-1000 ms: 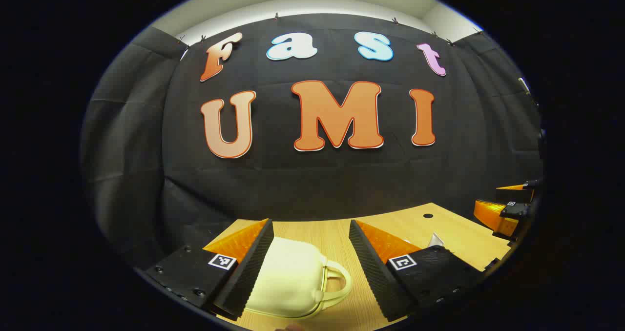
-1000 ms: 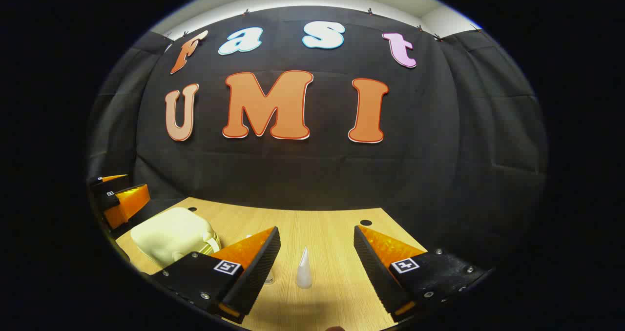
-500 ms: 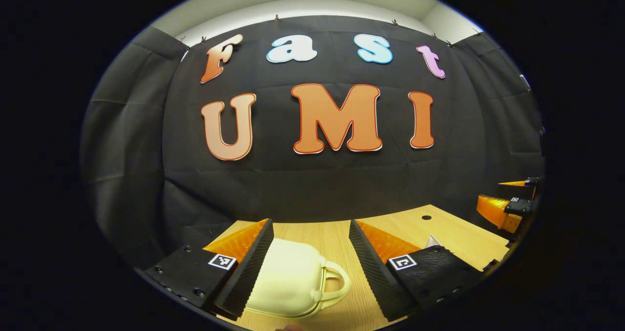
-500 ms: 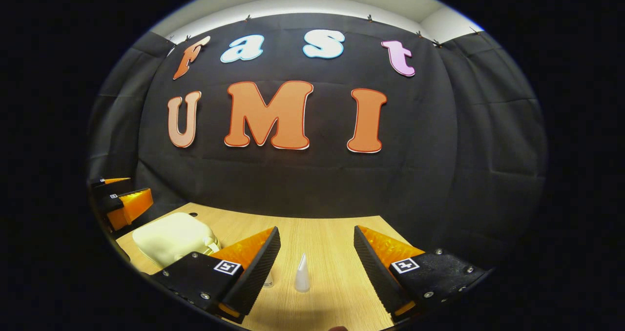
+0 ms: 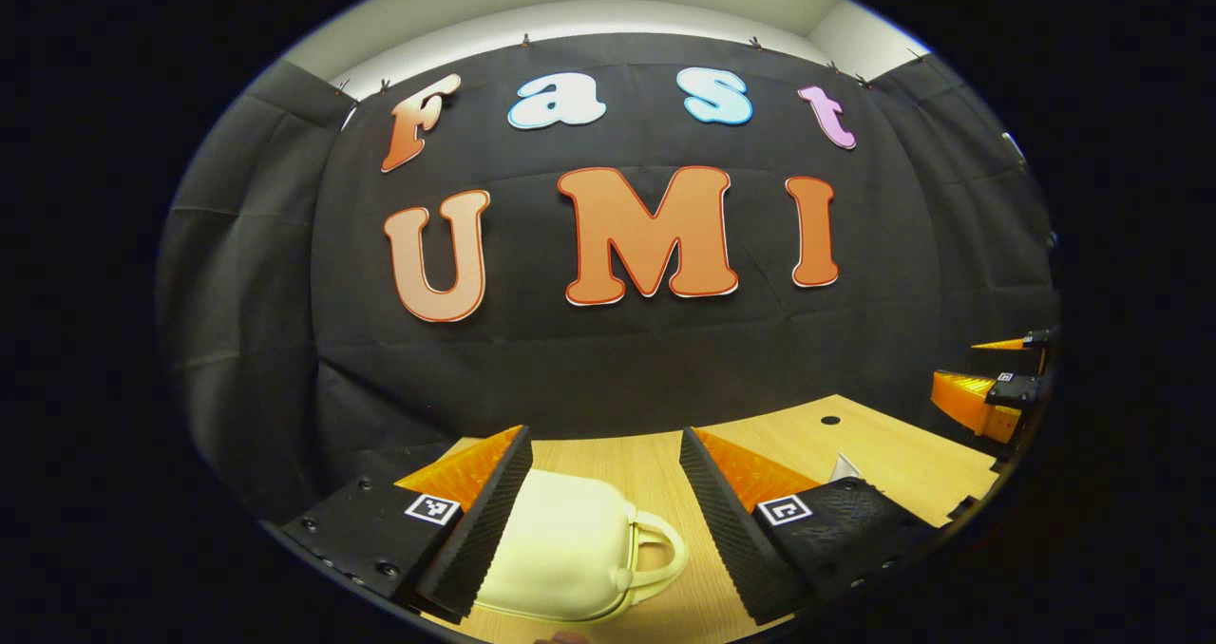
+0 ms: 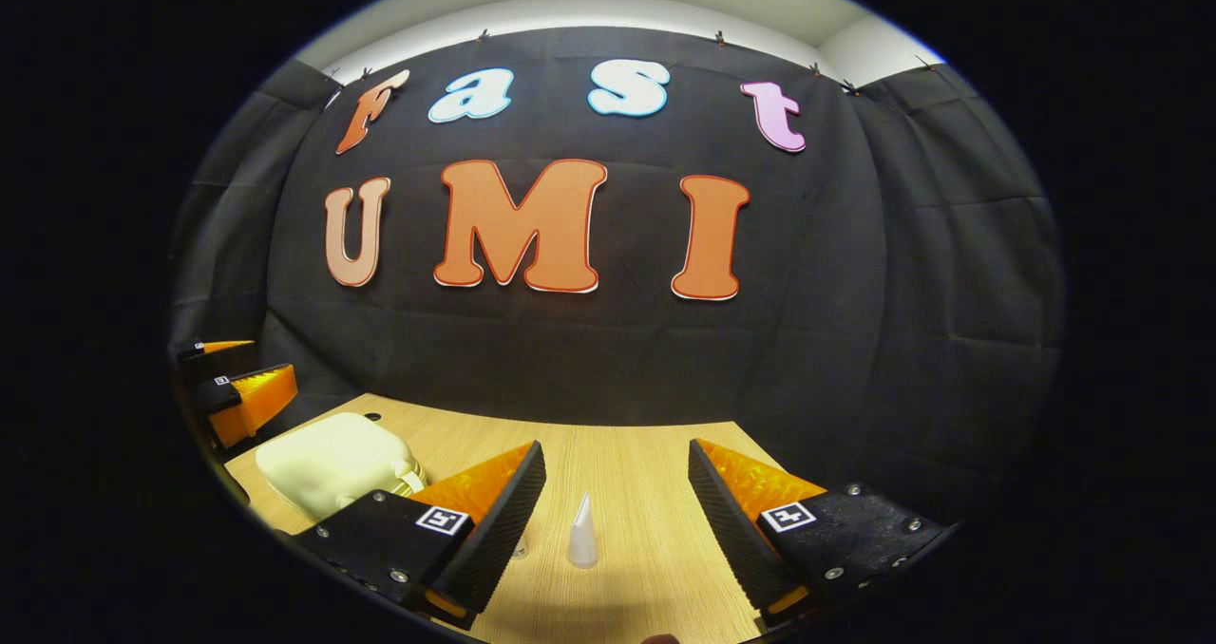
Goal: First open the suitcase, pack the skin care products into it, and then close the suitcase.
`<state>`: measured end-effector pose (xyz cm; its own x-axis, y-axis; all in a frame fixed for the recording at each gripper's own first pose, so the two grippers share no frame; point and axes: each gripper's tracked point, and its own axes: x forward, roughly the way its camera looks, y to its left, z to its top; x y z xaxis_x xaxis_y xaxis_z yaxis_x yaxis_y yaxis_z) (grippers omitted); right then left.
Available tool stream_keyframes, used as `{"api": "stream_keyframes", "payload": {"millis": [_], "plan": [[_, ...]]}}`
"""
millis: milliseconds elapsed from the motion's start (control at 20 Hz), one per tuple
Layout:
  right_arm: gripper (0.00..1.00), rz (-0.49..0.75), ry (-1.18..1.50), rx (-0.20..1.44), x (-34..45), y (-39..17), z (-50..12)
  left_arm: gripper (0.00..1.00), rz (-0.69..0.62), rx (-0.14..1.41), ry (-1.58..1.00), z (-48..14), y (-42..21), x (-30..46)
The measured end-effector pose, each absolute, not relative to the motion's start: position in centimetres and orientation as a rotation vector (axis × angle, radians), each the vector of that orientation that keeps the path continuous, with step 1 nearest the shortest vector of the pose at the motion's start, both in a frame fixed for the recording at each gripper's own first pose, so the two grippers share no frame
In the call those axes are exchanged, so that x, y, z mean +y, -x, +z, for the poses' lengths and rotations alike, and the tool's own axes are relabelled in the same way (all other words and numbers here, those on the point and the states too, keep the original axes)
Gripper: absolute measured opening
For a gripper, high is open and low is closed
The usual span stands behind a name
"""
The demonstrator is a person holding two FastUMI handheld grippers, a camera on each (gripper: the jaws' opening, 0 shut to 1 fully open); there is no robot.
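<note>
Nearest me in the left gripper view, my left gripper [image 5: 604, 520] hangs with its jaws spread wide over the closed cream suitcase [image 5: 560, 554], which lies flat on the wooden table [image 5: 655, 459] with its handle toward the right finger. In the right gripper view my right gripper [image 6: 616, 520] is likewise spread and holds nothing, a small white cone-topped skin care tube [image 6: 581, 533] standing upright on the table between its fingers. Farther off, the suitcase lies at the left, and beyond it by the black cloth wall [image 6: 855, 321] I see the left gripper.
</note>
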<state>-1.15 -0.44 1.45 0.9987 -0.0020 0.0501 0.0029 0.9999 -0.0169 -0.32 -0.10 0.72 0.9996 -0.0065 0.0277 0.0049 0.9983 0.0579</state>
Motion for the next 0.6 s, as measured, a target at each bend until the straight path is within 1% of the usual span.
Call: {"api": "stream_keyframes", "payload": {"millis": [150,250,400,600], "plan": [[0.96,0.002,0.02,-0.038,-0.2,1.0,0.9,1.0,0.009,-0.036,-0.135,0.4,0.4,0.4],[0.96,-0.001,0.021,-0.027,-0.4,0.9,0.4,0.99,0.012,-0.032,-0.206,-0.3,0.4,0.2],[0.96,-0.007,0.02,-0.008,-0.7,0.8,-0.4,0.99,-0.023,-0.016,-0.334,-1.7,-0.4,-0.8],[0.96,-0.025,0.019,0.02,-1.7,0.6,-1.6,0.98,-0.066,0.015,-0.55,-5.0,0.1,-2.8]]}}
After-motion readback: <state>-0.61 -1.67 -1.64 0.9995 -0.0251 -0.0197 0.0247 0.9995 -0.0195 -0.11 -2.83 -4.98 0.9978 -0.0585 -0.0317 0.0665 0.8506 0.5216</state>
